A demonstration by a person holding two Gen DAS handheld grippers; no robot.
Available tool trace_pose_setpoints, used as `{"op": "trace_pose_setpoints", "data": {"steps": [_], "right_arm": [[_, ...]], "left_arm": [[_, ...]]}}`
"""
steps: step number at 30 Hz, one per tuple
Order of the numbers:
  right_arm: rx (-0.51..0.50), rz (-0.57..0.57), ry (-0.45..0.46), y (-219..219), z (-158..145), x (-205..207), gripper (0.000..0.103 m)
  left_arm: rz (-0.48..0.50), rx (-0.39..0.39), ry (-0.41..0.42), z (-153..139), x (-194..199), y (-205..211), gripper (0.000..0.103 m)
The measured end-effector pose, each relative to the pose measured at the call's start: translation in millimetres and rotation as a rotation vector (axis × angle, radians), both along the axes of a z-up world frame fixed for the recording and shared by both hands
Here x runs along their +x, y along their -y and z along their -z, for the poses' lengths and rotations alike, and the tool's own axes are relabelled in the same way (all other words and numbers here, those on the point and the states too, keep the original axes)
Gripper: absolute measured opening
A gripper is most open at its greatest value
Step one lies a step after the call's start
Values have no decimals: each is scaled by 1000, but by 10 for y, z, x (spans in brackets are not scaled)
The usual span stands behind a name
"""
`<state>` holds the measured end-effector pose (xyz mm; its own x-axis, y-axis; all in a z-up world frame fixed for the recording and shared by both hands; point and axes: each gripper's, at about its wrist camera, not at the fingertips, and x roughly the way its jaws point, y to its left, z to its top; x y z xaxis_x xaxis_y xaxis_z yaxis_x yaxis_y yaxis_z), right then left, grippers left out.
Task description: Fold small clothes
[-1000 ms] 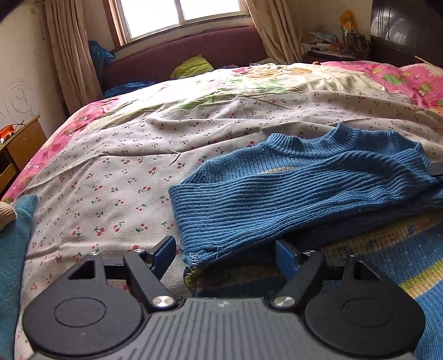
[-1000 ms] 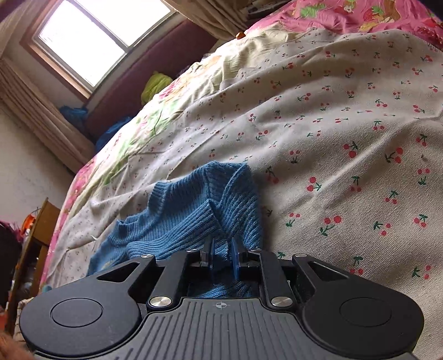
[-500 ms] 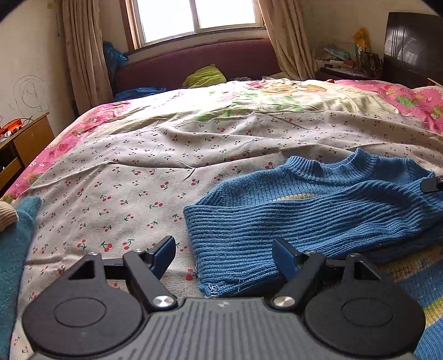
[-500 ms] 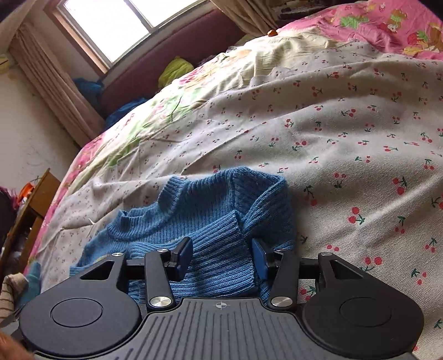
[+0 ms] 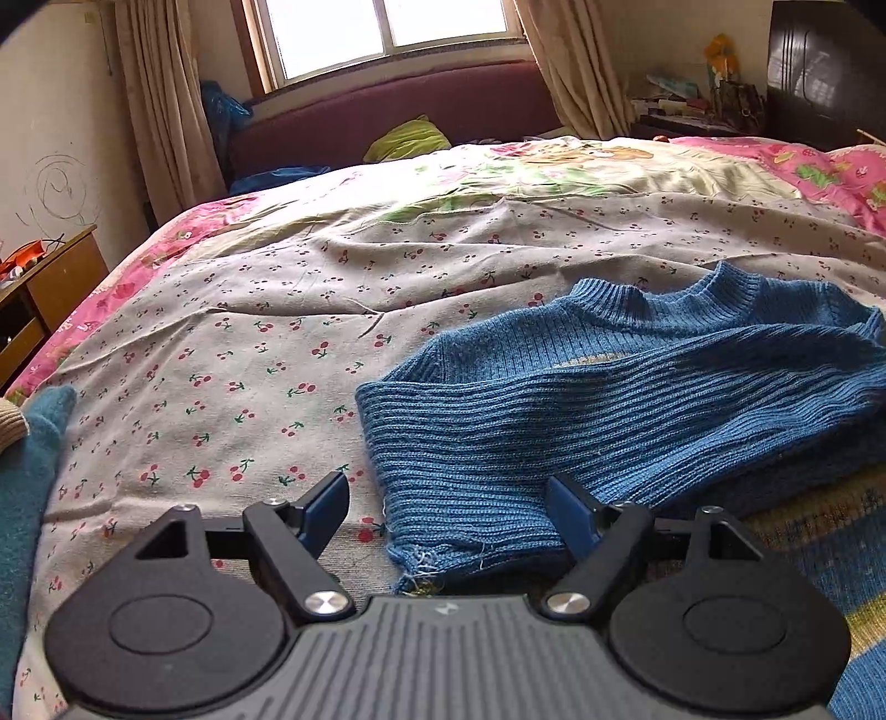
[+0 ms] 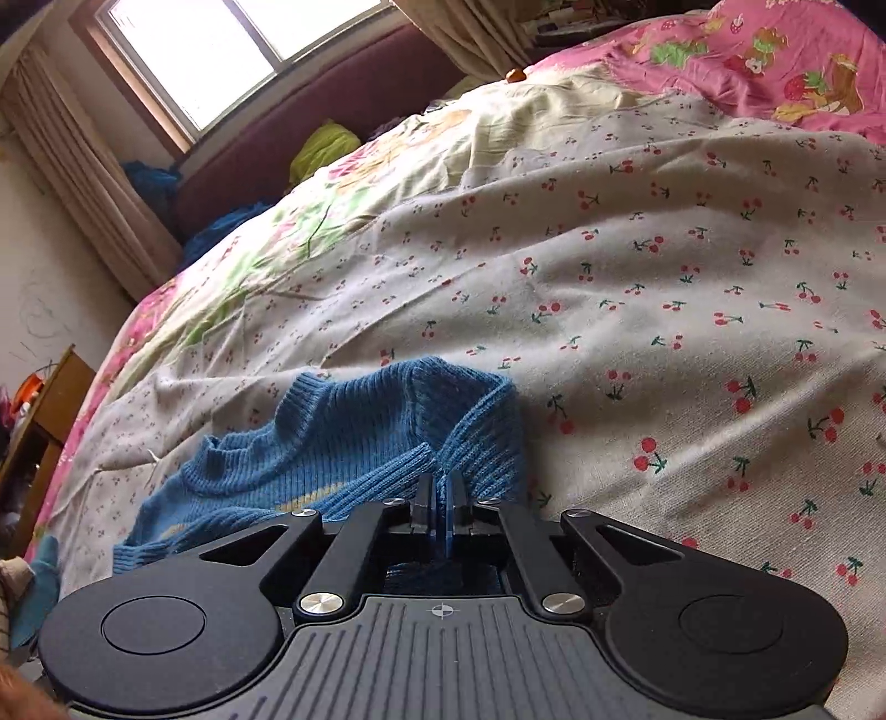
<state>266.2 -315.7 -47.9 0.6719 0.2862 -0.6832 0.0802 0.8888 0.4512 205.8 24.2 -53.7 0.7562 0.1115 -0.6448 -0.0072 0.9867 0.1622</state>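
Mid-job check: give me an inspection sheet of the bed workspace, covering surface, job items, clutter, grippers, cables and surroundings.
Surface: cherry-print bedsheet, wrinkled.
Job's things: blue knit sweater lying on the sheet, one sleeve folded across its front, cuff frayed.
Clutter: teal garment at the sheet's left edge; yellow-green bundle by the maroon headboard.
Grippers: left hand-held gripper open, sleeve cuff between its fingers, pads not pressing it; right hand-held gripper shut, no knit visibly pinched.
Cables: nothing seen.
Surroundings: window with curtains, wooden cabinet left, dark wardrobe right.
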Motion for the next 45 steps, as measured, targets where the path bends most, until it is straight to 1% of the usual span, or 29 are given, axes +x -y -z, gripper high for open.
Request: {"op": "trace_pose_setpoints", "data": {"steps": [2, 3, 6, 8, 10, 11, 14, 15, 16, 17, 18, 19, 21, 24, 25, 26, 27, 28, 29, 31, 33, 35, 37, 38, 40, 41, 42, 44, 45], "right_arm": [[14, -7, 1, 10, 6, -37, 3], [13, -17, -3, 11, 1, -40, 9], [9, -37, 1, 16, -60, -41, 14], [17, -59, 20, 8, -117, -18, 23], [9, -87, 23, -38, -129, 65, 45], [2, -102, 15, -68, -109, 117, 46], [-38, -146, -30, -200, 8, 254, 46], [-54, -146, -34, -232, 18, 264, 38], [-72, -148, -31, -263, -3, 255, 24], [-76, -151, -19, -270, -48, 231, 18], [-50, -153, -5, -246, -105, 196, 8], [-12, -151, 9, -204, -165, 160, 5], [24, -125, 46, -116, -301, 83, 5], [50, -65, 72, -22, -360, 74, 5], [35, -51, 63, -23, -329, 127, 4], [-3, -48, 44, -56, -273, 184, 4], [-58, -33, 3, -100, -193, 243, 7], [-97, -20, -44, -126, -115, 285, 13], [-111, -27, -63, -136, -67, 286, 13], [-130, -21, -23, -138, -118, 168, 13], [-185, -16, 31, -169, -235, 37, 13], [-234, -55, 104, -261, -385, -101, 13], [-238, -139, 139, -416, -469, -155, 14], [-233, -175, 140, -496, -474, -153, 14], [-235, -239, 138, -685, -414, -113, 14], [-244, -250, 128, -747, -349, -78, 14], [-251, -251, 103, -784, -260, -46, 14], [-241, -237, 38, -771, -74, -10, 14], [-231, -230, 31, -741, -16, -25, 12]], "left_arm": [[17, 14, 2, -19, -12, 2, 89], [26, 24, 1, -21, -18, 4, 89], [34, 30, 0, -37, -16, 4, 89], [34, 21, 5, -59, -24, 12, 89], [38, 17, 8, -66, -29, 23, 89], [41, 19, 8, -63, -33, 35, 89], [52, 38, 8, -41, -43, 63, 89], [58, 48, 9, -34, -43, 67, 89], [63, 55, 11, -34, -44, 70, 89], [65, 58, 12, -38, -45, 71, 89], [67, 57, 15, -48, -49, 68, 89], [68, 53, 19, -58, -54, 62, 89], [66, 45, 26, -63, -69, 50, 89], [60, 36, 20, -12, -62, 48, 90], [57, 36, 15, 12, -49, 53, 90], [53, 38, 11, 26, -33, 57, 92], [48, 43, 5, 33, -16, 56, 95], [43, 40, -2, 26, 1, 46, 95], [42, 31, -5, 8, 4, 31, 95], [43, 24, 1, -33, -16, 1, 95], [50, 35, 11, -58, -55, -13, 95], [53, 32, 18, -81, -73, -25, 95], [47, 21, 31, -106, -76, -24, 95], [42, 16, 39, -115, -68, -15, 95], [30, 2, 48, -128, -37, 9, 95], [27, -5, 48, -128, -21, 18, 95], [25, -8, 47, -114, 4, 29, 95], [24, 17, 21, -44, 47, 34, 95], [22, 26, 3, 8, 58, 14, 96]]}}
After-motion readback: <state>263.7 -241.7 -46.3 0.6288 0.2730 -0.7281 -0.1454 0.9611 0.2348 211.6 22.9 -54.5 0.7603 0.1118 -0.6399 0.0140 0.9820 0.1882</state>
